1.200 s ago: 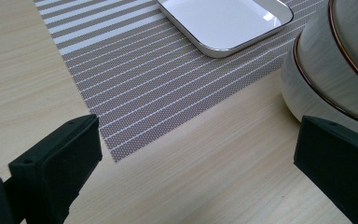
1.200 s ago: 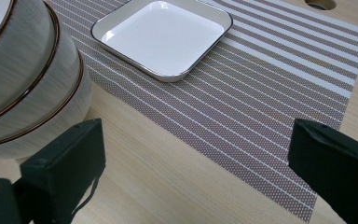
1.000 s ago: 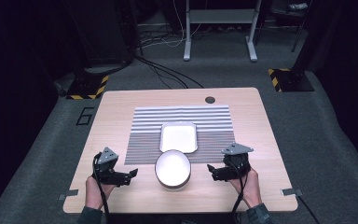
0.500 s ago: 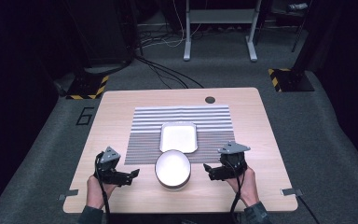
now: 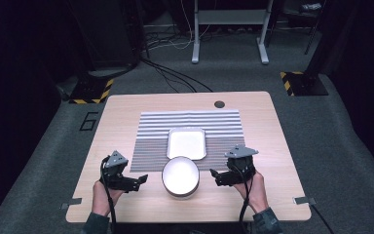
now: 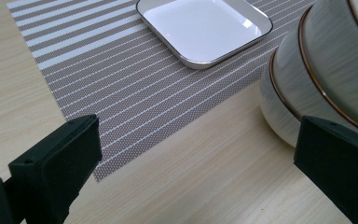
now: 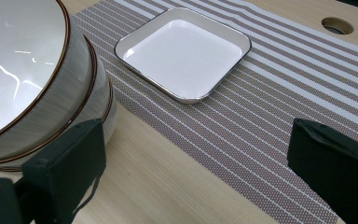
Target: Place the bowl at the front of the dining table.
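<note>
Left tool [image 5: 137, 181]: we hold it wide, empty.
Right tool [image 5: 216, 174]: wide, empty.
Bowls [image 5: 180, 177]: stacked; we should close in level, gripping the rim.

Both black grippers, left gripper [image 5: 139, 180] and right gripper [image 5: 214, 174], carry grey triangular plates, black cables; sleeves seemingly dark.

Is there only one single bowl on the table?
No: in the right gripper view the bowls form a nested stack, with several brown rims visible one below another.
</note>
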Demonstrator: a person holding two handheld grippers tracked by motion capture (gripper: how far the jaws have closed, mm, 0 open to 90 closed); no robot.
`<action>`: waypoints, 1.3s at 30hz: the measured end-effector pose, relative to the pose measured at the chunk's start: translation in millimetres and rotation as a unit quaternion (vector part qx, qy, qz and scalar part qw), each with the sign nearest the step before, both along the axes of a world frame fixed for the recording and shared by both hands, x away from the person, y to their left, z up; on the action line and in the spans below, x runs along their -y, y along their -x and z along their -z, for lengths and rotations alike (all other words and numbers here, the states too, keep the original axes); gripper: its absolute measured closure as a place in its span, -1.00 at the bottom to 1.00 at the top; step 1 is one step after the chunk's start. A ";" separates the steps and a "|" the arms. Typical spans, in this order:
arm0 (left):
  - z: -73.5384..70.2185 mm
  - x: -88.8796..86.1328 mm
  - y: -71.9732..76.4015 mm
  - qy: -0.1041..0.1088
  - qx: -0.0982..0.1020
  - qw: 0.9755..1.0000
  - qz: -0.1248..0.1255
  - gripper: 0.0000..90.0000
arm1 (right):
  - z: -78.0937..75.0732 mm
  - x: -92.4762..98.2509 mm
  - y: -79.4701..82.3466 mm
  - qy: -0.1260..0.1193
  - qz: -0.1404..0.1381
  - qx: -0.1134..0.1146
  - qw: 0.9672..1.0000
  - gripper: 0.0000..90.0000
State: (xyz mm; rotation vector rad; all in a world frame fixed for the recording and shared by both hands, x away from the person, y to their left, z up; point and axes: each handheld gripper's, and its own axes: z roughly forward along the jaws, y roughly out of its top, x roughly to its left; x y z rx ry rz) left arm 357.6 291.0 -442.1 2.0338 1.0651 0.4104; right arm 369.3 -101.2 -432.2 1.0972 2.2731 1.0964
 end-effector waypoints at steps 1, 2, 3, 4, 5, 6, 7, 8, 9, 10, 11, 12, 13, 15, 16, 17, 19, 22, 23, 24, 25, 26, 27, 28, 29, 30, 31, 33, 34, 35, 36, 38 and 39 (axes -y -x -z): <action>0.0 0.0 0.0 0.000 0.000 1.000 0.000 -0.99 | 0.0 0.0 0.0 0.000 0.000 0.000 1.000 -0.92; -1.3 0.7 0.4 0.003 0.000 1.000 0.001 -0.99 | -1.8 -0.8 1.4 -0.003 -0.002 0.002 1.000 -0.92; -3.0 2.5 0.4 0.007 -0.001 1.000 0.004 -0.99 | -2.9 -1.5 2.2 -0.003 -0.002 0.002 1.000 -0.92; -3.7 3.4 0.1 0.011 -0.002 1.000 0.007 -0.99 | -4.1 -2.4 2.9 -0.003 -0.003 0.001 1.000 -0.92; -4.5 4.9 -0.2 0.012 -0.002 1.000 0.009 -0.99 | -5.2 -3.2 3.1 -0.002 -0.005 0.002 1.000 -0.92; -5.7 6.5 -0.4 0.010 -0.003 1.000 0.009 -0.99 | -6.2 -4.2 3.4 -0.004 -0.006 0.000 1.000 -0.91; -7.0 8.0 -0.8 0.008 -0.003 1.000 0.011 -0.99 | -7.2 -5.0 3.3 -0.003 -0.008 0.000 1.000 -0.92; -7.0 8.0 -0.8 0.008 -0.003 1.000 0.011 -0.99 | -8.2 -6.2 3.7 -0.005 -0.009 0.000 1.000 -0.91; -8.7 9.4 -0.8 0.008 -0.003 1.000 0.013 -0.99 | -8.2 -6.2 3.7 -0.005 -0.009 0.000 1.000 -0.91; -10.7 10.5 -0.7 0.009 -0.002 1.000 0.014 -0.99 | -10.5 -8.2 3.8 -0.006 -0.011 0.002 1.000 -0.91; -12.8 11.4 -0.7 0.010 -0.001 1.000 0.014 -0.99 | -10.5 -8.2 3.8 -0.006 -0.011 0.002 1.000 -0.91; -14.9 12.6 -0.4 0.011 0.001 1.000 0.015 -0.99 | -11.8 -9.2 3.9 -0.010 -0.013 0.001 1.000 -0.91; -16.6 13.7 -0.4 0.013 0.001 1.000 0.018 -0.99 | -13.0 -10.5 3.8 -0.011 -0.015 0.002 1.000 -0.91; -19.3 16.3 -0.6 0.018 0.001 1.000 0.019 -0.99 | -14.8 -13.6 3.1 -0.013 -0.020 0.001 1.000 -0.91; -20.4 18.4 -1.2 0.022 0.001 1.000 0.021 -0.99 | -15.3 -15.7 2.3 -0.011 -0.025 -0.001 1.000 -0.91; -21.9 20.4 -1.6 0.024 0.003 0.999 0.023 -0.99 | -15.6 -17.8 1.3 -0.011 -0.028 -0.001 1.000 -0.91; -23.8 26.3 -3.3 0.026 0.001 0.999 0.033 -0.99 | -15.3 -22.6 -1.5 -0.010 -0.036 -0.009 0.999 -0.91; -26.9 36.0 -3.5 0.024 0.003 0.999 0.042 -0.99 | -15.9 -35.4 -2.9 -0.008 -0.052 -0.008 0.999 -0.90; -27.6 38.5 -3.7 0.023 0.005 0.999 0.044 -0.99 | -15.9 -35.4 -2.9 -0.008 -0.052 -0.008 0.999 -0.90; -27.8 40.8 -3.8 0.024 0.005 0.999 0.047 -0.99 | -15.7 -38.1 -2.6 -0.012 -0.054 -0.008 0.998 -0.90; -27.7 44.7 -4.0 0.018 0.006 0.998 0.052 -0.99 | -14.3 -42.4 -2.7 -0.016 -0.057 -0.013 0.998 -0.89; -27.7 44.7 -4.0 0.018 0.006 0.998 0.052 -0.99 | -14.3 -42.4 -2.7 -0.016 -0.057 -0.013 0.998 -0.89; -26.2 48.3 -4.7 0.020 0.004 0.998 0.057 -0.99 | -12.5 -45.8 -2.7 -0.016 -0.065 -0.015 0.998 -0.89; -25.4 50.4 -5.0 0.021 0.001 0.998 0.056 -0.99 | -11.4 -47.9 -2.8 -0.017 -0.066 -0.016 0.998 -0.88; -24.2 52.1 -5.7 0.023 0.000 0.998 0.057 -0.99 | -10.3 -49.9 -3.1 -0.017 -0.069 -0.020 0.997 -0.88; -24.2 52.1 -5.7 0.023 0.000 0.998 0.057 -0.99 | -10.3 -49.9 -3.1 -0.017 -0.069 -0.020 0.997 -0.88; -23.4 53.9 -6.4 0.027 -0.004 0.998 0.057 -0.99 | -9.1 -52.3 -3.7 -0.016 -0.071 -0.022 0.997 -0.87; -21.7 58.1 -7.9 0.028 -0.004 0.998 0.060 -0.99 | -6.6 -57.7 -4.9 -0.015 -0.075 -0.025 0.997 -0.86; -20.6 60.5 -8.9 0.028 -0.007 0.998 0.063 -0.99 | -3.3 -62.6 -6.8 -0.013 -0.078 -0.031 0.996 -0.85; -19.0 63.0 -9.8 0.025 -0.008 0.997 0.066 -0.98 | -1.6 -65.1 -6.9 -0.011 -0.078 -0.033 0.996 -0.83; -14.4 68.1 -11.3 0.025 -0.015 0.997 0.073 -0.98 | 0.1 -67.3 -7.2 -0.009 -0.078 -0.035 0.996 -0.82; -8.5 73.2 -12.3 0.021 -0.022 0.997 0.076 -0.97 | 4.1 -71.5 -7.5 -0.007 -0.078 -0.038 0.996 -0.78; -5.4 75.6 -12.7 0.018 -0.026 0.996 0.077 -0.96 | 6.7 -73.6 -7.4 -0.005 -0.076 -0.039 0.996 -0.74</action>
